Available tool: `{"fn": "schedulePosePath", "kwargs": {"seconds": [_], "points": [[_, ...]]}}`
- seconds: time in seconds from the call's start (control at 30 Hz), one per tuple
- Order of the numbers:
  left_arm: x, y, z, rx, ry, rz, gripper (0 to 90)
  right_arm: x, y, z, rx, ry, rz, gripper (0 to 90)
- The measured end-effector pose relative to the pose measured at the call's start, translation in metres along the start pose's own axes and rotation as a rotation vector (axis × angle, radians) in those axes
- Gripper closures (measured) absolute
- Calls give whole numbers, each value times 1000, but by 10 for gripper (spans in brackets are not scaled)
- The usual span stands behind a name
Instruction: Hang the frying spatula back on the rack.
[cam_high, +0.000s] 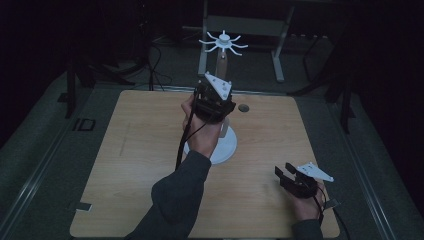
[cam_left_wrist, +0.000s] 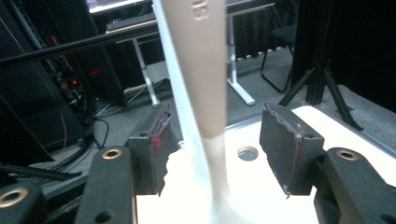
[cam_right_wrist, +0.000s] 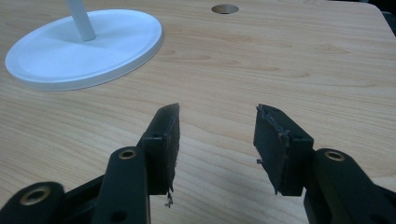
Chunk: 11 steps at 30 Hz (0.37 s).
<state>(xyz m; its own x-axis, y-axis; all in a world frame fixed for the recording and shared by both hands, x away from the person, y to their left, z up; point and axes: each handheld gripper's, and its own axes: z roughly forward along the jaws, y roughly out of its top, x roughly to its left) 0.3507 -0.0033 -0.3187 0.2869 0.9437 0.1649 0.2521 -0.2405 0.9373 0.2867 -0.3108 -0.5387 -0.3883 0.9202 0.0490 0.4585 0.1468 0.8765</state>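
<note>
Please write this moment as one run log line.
left gripper: jaws open around stand pole, not touching | right gripper: open, empty, over table | stand base: on table

Dim room, grey carpet floor (cam_high: 45, 135), white desk frame (cam_high: 280, 30) behind (cables trailing)

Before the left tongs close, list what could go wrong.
1. The left tongs straddle the stand's pole off-centre, nearer one pad, so closing may push it sideways.
2. The pole is tall on a round base; the stand could tip, as the right tongs rest open, away from it.
</note>
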Motion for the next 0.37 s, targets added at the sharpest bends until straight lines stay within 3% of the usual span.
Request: {"fn": "schedulePosePath", "kwargs": {"seconds": [0.27, 0.37], "points": [[0, -7, -10, -4, -48, 1, 398, 0, 0, 0, 1, -4, -1, 504], [3, -15, -17, 0, -87, -10, 394, -1, -1, 0, 1, -6, 2, 504]]}}
